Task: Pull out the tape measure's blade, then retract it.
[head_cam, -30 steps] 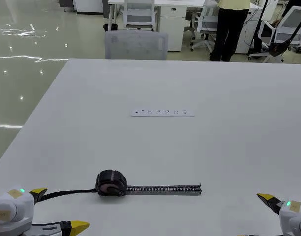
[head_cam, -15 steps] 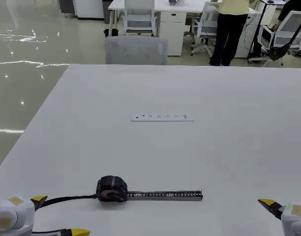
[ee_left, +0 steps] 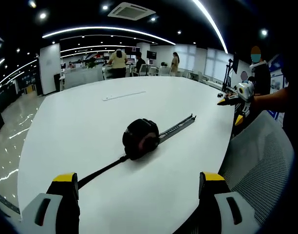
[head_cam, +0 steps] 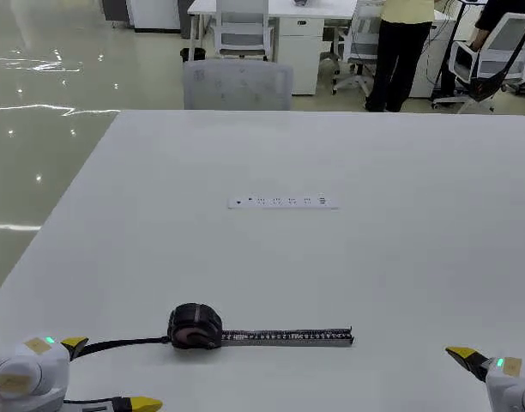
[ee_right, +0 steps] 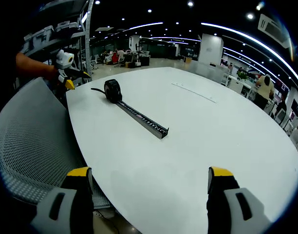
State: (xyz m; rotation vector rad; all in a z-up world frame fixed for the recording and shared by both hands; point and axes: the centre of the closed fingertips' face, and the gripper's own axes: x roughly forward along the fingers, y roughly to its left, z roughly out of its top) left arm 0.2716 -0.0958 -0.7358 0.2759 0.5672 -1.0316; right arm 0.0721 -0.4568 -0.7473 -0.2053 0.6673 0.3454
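A black tape measure (head_cam: pixel 194 326) lies near the front edge of the white table (head_cam: pixel 331 154). Its blade (head_cam: pixel 288 336) is pulled out to the right, flat on the table, and its black strap (head_cam: pixel 117 345) trails left. My left gripper (head_cam: pixel 108 374) is open at the front left, its yellow tips just left of the strap's end. In the left gripper view the tape measure (ee_left: pixel 140 139) sits ahead of the open left gripper (ee_left: pixel 138 177). My right gripper (head_cam: pixel 468 360) is at the front right, well clear of the blade's end. In its own view the right gripper (ee_right: pixel 150 171) is open, short of the blade's hook (ee_right: pixel 161 131).
A white power strip (head_cam: pixel 284 202) lies mid-table. A grey chair (head_cam: pixel 237 81) stands at the far edge, with a person (head_cam: pixel 404 43) and office chairs beyond. A grey mesh chair (ee_right: pixel 27 141) is at the near edge behind the grippers.
The head view has shifted slightly. Both grippers have stayed open near the front edge, and the tape measure and its blade lie as before.
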